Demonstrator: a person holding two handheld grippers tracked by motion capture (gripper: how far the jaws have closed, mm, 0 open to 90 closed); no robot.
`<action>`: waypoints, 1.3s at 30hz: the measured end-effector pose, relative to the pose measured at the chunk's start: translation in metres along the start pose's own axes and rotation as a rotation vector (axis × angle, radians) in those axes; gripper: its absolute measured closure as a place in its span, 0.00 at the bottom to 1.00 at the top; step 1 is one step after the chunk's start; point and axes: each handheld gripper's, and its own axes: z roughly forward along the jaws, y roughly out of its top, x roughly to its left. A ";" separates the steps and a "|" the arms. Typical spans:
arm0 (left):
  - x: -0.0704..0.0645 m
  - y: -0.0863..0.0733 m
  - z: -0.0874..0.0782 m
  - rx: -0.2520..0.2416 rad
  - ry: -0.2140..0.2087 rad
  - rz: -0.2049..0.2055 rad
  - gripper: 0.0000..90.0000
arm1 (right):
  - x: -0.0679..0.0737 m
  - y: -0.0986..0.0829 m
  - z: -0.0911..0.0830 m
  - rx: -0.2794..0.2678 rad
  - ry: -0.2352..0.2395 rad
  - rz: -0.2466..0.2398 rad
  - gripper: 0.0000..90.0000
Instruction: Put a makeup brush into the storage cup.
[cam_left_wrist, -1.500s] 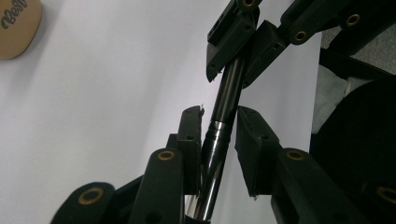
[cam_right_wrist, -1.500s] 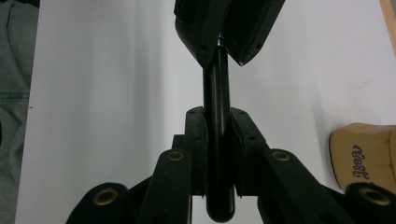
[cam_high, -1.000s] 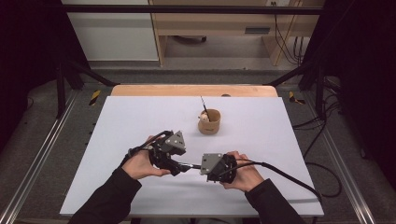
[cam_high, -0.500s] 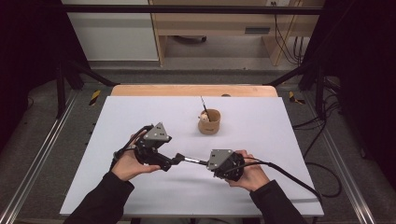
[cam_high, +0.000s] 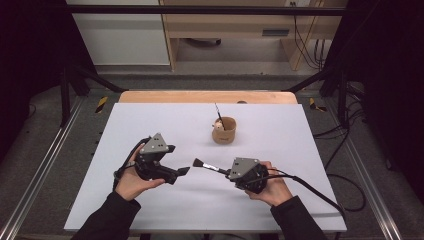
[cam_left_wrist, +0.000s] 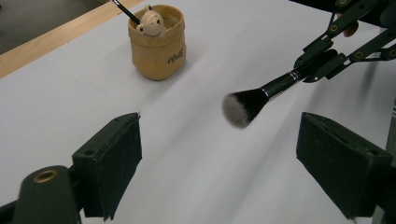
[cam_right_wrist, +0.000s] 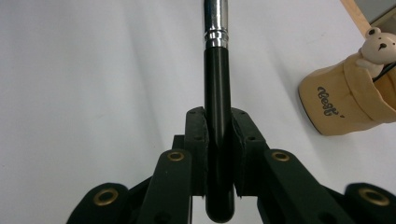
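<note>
Fingers of the right gripper (cam_high: 229, 173) clamp the brush (cam_high: 207, 166); left gripper (cam_high: 183, 171) fingers gape empty.

Table (cam_high: 300, 200) mostly bare; only obstacle is bear cup (cam_high: 223, 131), well beyond both claws; brush (cam_high: 207, 166) spans gap between.

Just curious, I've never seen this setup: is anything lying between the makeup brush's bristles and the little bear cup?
No. In the left gripper view, only bare white table separates the brush from the bear cup.
</note>
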 end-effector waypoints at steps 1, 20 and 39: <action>0.000 -0.002 0.000 -0.004 0.005 -0.005 0.15 | 0.001 -0.001 0.000 -0.001 -0.002 0.014 0.88; -0.007 -0.026 0.007 -0.119 0.029 -0.117 0.15 | 0.002 -0.016 0.002 -0.092 -0.028 0.140 0.88; -0.021 -0.034 0.021 -0.197 0.022 -0.173 0.16 | 0.006 -0.023 0.002 -0.140 -0.044 0.184 0.88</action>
